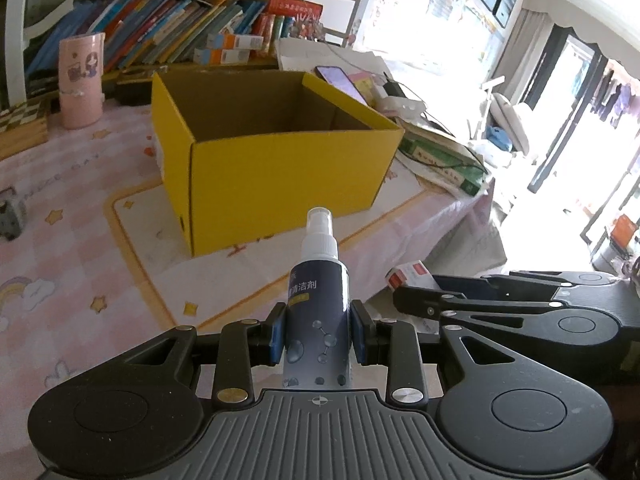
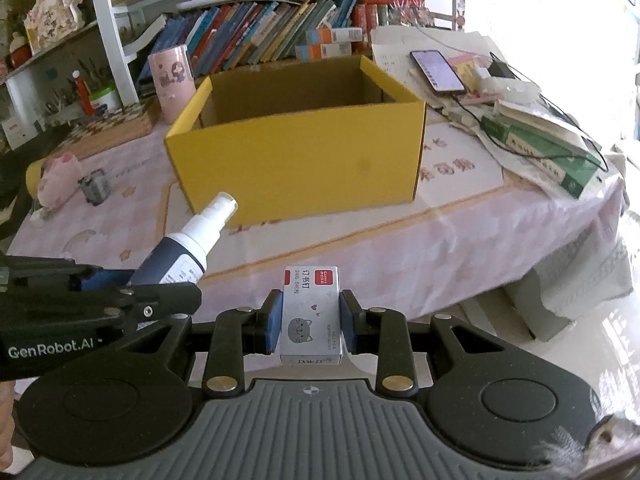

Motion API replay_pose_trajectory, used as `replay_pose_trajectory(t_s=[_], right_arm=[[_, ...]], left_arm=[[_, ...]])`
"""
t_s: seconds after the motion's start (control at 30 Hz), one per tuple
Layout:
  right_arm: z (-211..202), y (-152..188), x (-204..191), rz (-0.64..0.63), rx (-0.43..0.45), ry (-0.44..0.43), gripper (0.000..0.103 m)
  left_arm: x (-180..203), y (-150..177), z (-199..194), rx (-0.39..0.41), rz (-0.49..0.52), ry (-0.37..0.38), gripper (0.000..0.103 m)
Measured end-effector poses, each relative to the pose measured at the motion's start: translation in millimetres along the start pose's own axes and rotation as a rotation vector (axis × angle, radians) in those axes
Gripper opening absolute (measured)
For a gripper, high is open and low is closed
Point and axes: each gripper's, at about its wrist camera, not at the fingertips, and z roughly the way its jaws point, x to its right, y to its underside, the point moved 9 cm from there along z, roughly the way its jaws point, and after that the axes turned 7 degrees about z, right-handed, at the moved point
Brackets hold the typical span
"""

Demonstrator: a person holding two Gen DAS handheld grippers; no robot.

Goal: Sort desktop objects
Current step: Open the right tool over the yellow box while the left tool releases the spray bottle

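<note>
While both hands hold things up in front of it, the yellow box [image 1: 276,172] sits open on the table [image 1: 80,248], and I can see nothing inside it from here. One box, one table, and two grippers are in view. The left gripper [image 1: 318,334] is squeezed tight on one spray bottle [image 1: 318,300], which stands up straight between the blue pads [image 1: 276,336]. The right gripper [image 2: 308,320] is squeezed tight on one small staple box [image 2: 311,314], gripped by its two long sides. Both things are in the air, near the front edge of the table, not yet over the yellow box. The two grippers are close beside each other, so I think they could bump on the way in, and a bump could knock something loose. The bottle is round and smooth, so it could slip or tip if it leans. If either thing is let go too soon, it would land on the table or the floor.
</note>
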Motion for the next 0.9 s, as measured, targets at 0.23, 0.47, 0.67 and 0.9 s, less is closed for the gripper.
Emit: replay_pose_trajectory(t_s=[0.23, 0.47, 0.67, 0.9], right_arm=[[2.2, -45.6, 8.7, -0.062, 0.058, -0.053, 0.028], [1.9, -101.8, 12.9, -0.109, 0.138, -0.128, 0.028], [11.0, -146.2, 14.1, -0.157, 0.188, -0.177, 0.028], [43.6, -187.0, 11.2, -0.208, 0.192, -0.202, 0.028]], left_arm=[[3.3, -40.2, 4.8, 0.062, -0.019, -0.027, 0.031], [3.3, -89.3, 5.6, 0.148, -0.036, -0.056, 0.031], [-2.0, -128.9, 12.6, 0.207, -0.06, -0.076, 0.031], [-25.1, -161.6, 38.7, 0.204, -0.078, -0.121, 0.031]])
